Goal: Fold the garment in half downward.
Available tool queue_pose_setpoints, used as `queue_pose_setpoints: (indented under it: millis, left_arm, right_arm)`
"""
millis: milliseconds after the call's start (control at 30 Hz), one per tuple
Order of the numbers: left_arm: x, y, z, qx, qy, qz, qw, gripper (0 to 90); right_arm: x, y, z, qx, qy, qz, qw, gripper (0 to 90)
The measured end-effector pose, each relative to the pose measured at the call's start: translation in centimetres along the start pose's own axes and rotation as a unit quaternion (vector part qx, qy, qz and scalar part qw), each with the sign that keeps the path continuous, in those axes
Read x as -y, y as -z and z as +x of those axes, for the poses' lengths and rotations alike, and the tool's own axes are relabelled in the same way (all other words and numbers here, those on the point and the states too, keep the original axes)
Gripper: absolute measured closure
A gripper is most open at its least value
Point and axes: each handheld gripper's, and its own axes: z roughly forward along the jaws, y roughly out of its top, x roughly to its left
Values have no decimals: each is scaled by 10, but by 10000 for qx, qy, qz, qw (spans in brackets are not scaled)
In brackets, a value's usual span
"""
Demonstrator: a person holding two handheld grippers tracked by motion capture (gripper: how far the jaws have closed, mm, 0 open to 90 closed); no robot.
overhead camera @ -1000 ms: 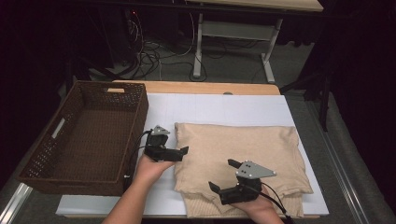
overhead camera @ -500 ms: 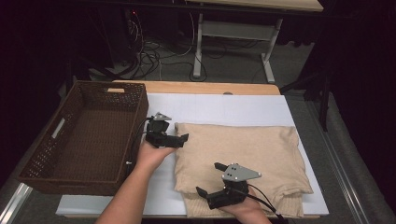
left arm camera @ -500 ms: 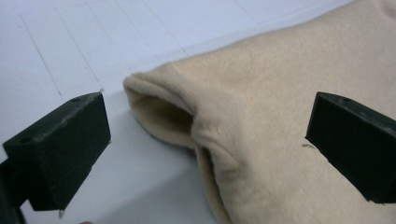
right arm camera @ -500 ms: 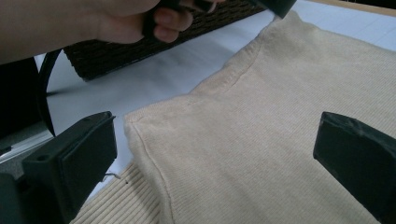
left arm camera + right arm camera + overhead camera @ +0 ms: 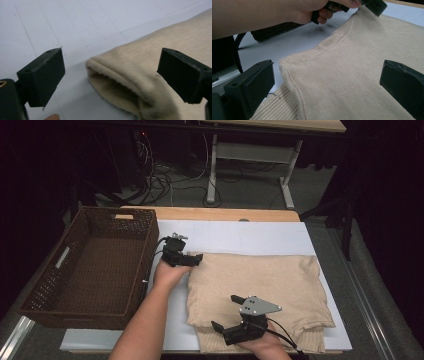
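The left gripper (image 5: 196,261), jaws wide and just now narrowing around the folded beige sweater (image 5: 260,290) corner toward the counter's far left, is showing its plush fold, while the right gripper (image 5: 227,316) is hovering wide open, empty, beside the ribbed hem.

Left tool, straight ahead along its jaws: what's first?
Most likely the folded corner of the sweater. In the left gripper view the left tool has its jaws open, just starting to close, the corner between them but untouched. Depth is unclear; beyond it lies the white sheet.
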Motion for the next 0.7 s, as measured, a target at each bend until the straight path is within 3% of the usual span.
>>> queue_pose_setpoints:
  millis: [67, 100, 200, 300, 467, 700]
  left_arm:
    - [3, -6, 4, 6, -41, 116, 9999, 120]
    - [4, -9, 5, -77, -109, 189, 9997, 123]
    - [6, -16, 7, -49, -108, 285, 9995, 124]
    - [7, -18, 6, -124, -240, 228, 9994, 146]
    - [8, -18, 2, -155, -463, 222, 9986, 292]
    - [8, -19, -1, -127, -475, 172, 9986, 435]
  right_arm:
    - [1, -1, 0, -19, -28, 25, 10000, 0]
    - [1, -1, 1, -25, -28, 32, 10000, 0]
    - [2, -3, 2, -54, -43, 65, 10000, 0]
    - [3, -4, 4, -57, -36, 85, 9999, 1]
    - [3, -7, 7, -68, -19, 137, 9999, 0]
    - [4, -9, 12, -115, -2, 166, 9998, 3]
